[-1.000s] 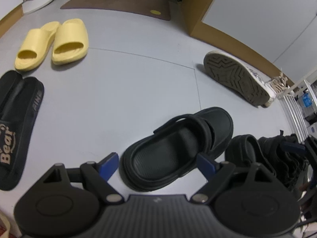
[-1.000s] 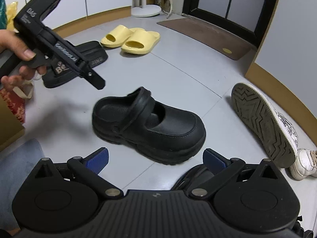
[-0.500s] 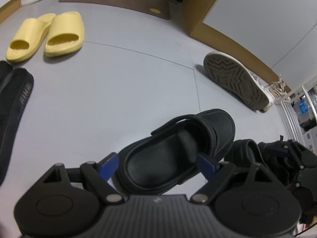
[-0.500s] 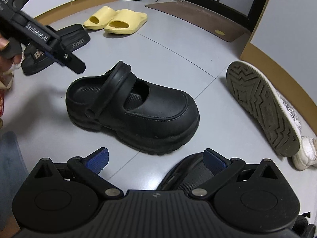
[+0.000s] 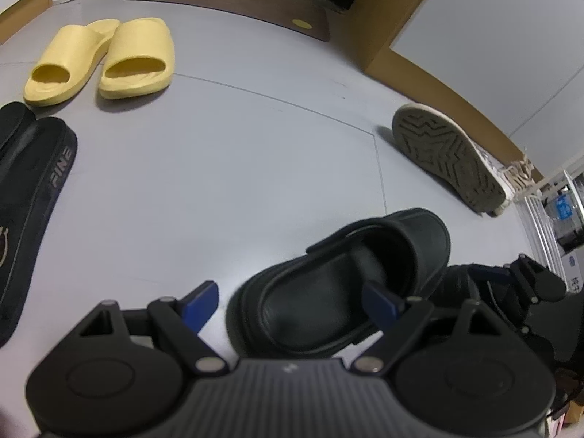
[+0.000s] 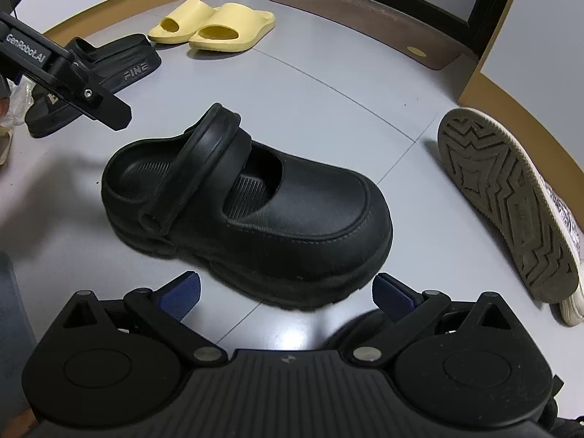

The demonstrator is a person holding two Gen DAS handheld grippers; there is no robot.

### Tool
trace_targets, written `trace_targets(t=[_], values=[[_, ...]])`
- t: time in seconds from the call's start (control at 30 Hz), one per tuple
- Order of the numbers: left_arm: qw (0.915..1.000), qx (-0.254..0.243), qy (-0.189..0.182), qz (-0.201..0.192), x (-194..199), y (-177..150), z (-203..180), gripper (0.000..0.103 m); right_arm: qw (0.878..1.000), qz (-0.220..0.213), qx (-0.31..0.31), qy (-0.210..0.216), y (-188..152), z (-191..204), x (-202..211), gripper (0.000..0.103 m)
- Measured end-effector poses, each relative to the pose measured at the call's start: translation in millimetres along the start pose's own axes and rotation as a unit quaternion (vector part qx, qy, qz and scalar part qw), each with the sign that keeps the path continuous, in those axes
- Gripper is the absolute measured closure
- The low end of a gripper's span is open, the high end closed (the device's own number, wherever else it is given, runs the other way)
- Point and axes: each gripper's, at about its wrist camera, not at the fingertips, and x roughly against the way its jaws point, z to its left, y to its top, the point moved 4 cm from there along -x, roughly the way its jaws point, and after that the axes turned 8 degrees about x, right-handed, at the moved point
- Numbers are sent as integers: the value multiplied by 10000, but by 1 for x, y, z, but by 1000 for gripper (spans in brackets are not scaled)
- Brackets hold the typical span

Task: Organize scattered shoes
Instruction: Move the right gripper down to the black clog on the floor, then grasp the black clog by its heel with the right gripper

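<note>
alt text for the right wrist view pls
Open right gripper hangs just short of a black clog standing upright on the grey floor. A sneaker lies sole-out at right; yellow slides and black slides sit behind.

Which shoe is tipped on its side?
The white sneaker by the wall: its tread faces the cameras. The black clog, yellow slides and black slides sit sole-down.

Left tongs (image 5: 292, 301) gape wide at the frame's bottom, pitched downward; right tongs (image 6: 286, 292) likewise spread, angled down, nothing gripped.
</note>
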Motion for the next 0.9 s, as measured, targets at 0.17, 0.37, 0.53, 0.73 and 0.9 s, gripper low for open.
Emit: trace_targets(t=[0.17,0.37,0.53,0.73,0.9], values=[[10000,28,0,-70,2,2,3,16,9997,119,212,41,4,7,-10,12],[10000,71,23,-57,2,1,8,16,9968,-214,773,49,13,19,-3,12],[9998,185,-39,-98,6,0,10,16,9925,-397,1153,-1,21,32,-5,24],[9997,213,-79,-117,14,-9,16,16,9875,-588,1454,-121,28,44,-6,42],[9991,387,-11,-153,17,-9,27,16,9860,-746,1471,-236,30,54,-4,63]])
